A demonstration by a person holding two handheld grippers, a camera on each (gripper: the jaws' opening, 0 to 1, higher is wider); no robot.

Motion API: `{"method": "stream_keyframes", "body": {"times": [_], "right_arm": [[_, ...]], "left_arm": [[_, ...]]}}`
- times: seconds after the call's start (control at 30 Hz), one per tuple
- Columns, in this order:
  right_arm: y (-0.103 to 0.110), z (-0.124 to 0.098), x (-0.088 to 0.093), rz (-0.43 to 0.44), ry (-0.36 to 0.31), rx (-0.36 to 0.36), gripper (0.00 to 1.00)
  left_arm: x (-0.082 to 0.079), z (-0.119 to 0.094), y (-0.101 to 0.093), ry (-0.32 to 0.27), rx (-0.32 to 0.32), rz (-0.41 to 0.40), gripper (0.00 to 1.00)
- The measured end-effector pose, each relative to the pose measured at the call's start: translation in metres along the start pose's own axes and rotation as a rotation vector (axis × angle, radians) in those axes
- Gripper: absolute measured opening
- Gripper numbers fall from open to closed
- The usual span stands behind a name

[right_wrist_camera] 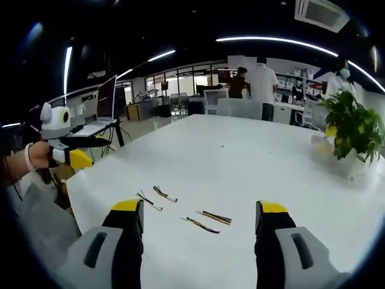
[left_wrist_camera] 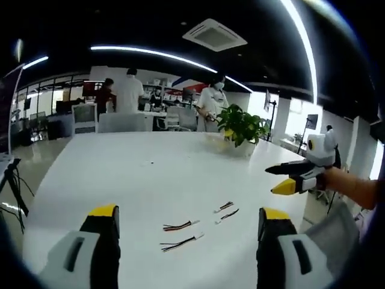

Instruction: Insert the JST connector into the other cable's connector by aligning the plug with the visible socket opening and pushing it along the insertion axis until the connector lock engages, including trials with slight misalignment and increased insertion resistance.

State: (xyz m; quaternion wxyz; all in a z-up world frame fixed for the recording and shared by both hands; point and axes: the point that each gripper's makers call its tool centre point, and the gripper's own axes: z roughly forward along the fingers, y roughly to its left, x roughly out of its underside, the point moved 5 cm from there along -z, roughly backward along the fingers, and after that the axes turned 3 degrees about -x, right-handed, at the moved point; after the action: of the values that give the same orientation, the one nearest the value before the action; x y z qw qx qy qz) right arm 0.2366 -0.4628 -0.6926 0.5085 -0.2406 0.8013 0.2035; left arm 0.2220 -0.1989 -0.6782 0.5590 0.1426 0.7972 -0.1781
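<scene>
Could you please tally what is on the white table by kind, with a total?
Short multicoloured-wire cables with white connectors: 4
Green leafy potted plant: 1
Total: 5
All lie or stand on the white table.

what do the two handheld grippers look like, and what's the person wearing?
Both match: the left gripper and right gripper have black jaws with yellow tips on light grey bodies, each body with a dark slot. Seen from the side, the gripper body is white and rounded. A pink wristband sits at the left wrist; grey fabric shows below the right forearm.
</scene>
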Motion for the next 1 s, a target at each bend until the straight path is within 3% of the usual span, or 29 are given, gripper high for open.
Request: {"method": "stream_keyframes", "body": {"times": [0.33, 0.57, 0.67, 1.0], "right_arm": [[-0.008, 0.007, -0.003, -0.043, 0.005, -0.016, 0.72], [-0.007, 0.016, -0.002, 0.035, -0.013, -0.083, 0.68], [-0.006, 0.019, -0.004, 0.026, -0.037, -0.109, 0.61], [-0.010, 0.033, -0.004, 0.026, -0.023, -0.141, 0.61]], "left_arm": [[-0.006, 0.012, 0.004, -0.006, 0.010, 0.016, 0.94], [-0.006, 0.018, 0.004, 0.002, 0.025, 0.030, 0.94], [-0.005, 0.022, 0.004, 0.002, 0.028, 0.028, 0.94], [0.003, 0.039, 0.007, 0.032, 0.034, 0.063, 0.94]]}}
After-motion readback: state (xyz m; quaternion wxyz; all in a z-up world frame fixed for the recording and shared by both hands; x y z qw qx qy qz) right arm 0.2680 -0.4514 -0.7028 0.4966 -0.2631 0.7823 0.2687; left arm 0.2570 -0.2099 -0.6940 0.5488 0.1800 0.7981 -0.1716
